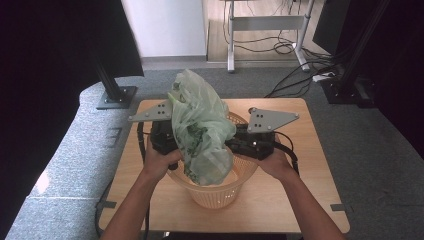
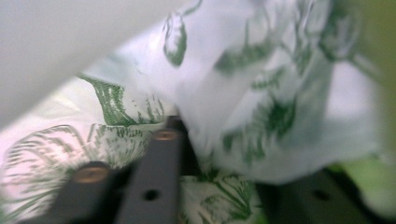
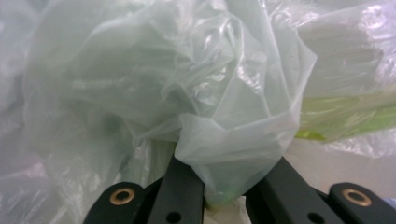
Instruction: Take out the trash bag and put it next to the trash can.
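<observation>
1. over the orange basket (image 1: 215, 192) on the worktop (image 1: 300, 190), a thin green-printed plastic bag (image 1: 202, 132) hangs bunched between the two tools, its lower end sagging into the basket's mouth and its top puffed up above the rim.
2. my read is that the bag is very light, limp and slick: it will crumple, slide off smooth pads and hold no shape of its own. it may tear if the two sides are pulled hard apart.
3. best hold, as i judge it, is a gathered fold near the bag's open edge, several layers pinched together, not a single taut sheet.
4. left hand-held gripper (image 1: 167, 140): it sits at the bag's left side, the person's hand wrapped round its body. in the left gripper view the bag film (image 2: 243, 126) lies between the two black jaws, which stand somewhat apart; whether the pads press on the film i cannot tell.
5. right hand-held gripper (image 1: 239, 142): at the bag's right side, over the basket rim. in the right gripper view its jaws are drawn in on a wad of clear-green film (image 3: 233, 154), pinching it between them.
</observation>
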